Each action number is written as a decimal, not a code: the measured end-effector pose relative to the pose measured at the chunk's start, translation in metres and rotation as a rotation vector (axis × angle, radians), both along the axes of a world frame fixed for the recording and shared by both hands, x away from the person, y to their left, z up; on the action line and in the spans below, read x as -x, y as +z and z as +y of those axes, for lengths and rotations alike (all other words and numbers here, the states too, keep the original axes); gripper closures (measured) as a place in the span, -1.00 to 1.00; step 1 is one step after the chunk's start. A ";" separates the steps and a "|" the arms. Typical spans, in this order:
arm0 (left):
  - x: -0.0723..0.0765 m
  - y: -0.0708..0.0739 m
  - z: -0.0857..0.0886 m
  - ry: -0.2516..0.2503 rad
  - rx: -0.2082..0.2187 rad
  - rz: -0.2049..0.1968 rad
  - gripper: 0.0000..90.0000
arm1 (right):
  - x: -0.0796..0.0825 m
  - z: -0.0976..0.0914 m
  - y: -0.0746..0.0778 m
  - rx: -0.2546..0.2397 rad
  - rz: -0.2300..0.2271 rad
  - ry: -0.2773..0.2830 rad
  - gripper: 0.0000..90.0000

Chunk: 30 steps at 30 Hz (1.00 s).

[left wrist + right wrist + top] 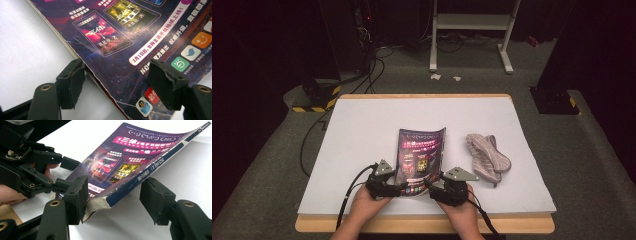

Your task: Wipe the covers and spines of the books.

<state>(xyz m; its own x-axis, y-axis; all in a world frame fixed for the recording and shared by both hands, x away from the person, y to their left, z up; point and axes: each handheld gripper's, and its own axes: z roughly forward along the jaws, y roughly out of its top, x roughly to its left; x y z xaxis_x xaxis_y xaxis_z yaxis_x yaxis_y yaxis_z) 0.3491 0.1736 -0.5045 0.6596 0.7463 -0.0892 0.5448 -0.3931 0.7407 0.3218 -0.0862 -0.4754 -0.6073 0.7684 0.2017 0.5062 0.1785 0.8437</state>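
Right gripper view looks along the right gripper [113,197], whose jaws stand apart around the spine corner of the magazine [140,157]: the left pad touches the page block, the right pad is clear of the spine. That corner is lifted off the table [175,195] and the cover bows upward beyond the jaws, so the magazine looks light and floppy, likely to sag if held at one point. In the left gripper view, the left gripper [116,80] is also open, straddling the worn fore-edge near the bottom corner; one pad sits against the edge, the other hovers over the glossy cover. The gloss may slip, and the frayed edge could tear, so a firm pinch on the thick spine seems safest. In the high view a cloth [486,156] lies beyond the right gripper, apart from the magazine.
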 end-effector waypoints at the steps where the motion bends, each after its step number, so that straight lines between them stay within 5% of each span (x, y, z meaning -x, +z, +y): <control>1: 0.000 0.000 0.000 -0.002 -0.001 -0.001 -0.32 | 0.000 0.000 0.000 -0.002 0.000 0.000 -0.11; 7: 0.001 0.001 0.000 -0.014 -0.008 -0.004 -0.32 | -0.002 -0.002 0.000 -0.038 0.018 -0.011 -0.10; 12: 0.000 0.001 0.003 -0.025 -0.003 0.015 -0.33 | -0.004 -0.006 -0.001 -0.029 0.017 -0.027 0.00; 17: 0.003 0.005 0.010 -0.022 -0.033 -0.012 -0.34 | -0.010 -0.017 -0.005 -0.001 0.027 -0.064 0.24; 24: -0.001 0.009 0.037 0.047 0.049 -0.009 -0.30 | -0.025 -0.037 -0.016 -0.013 0.082 -0.101 0.57; 30: -0.004 0.012 0.062 0.098 0.084 -0.021 -0.23 | -0.028 -0.043 -0.015 -0.034 0.071 -0.116 0.74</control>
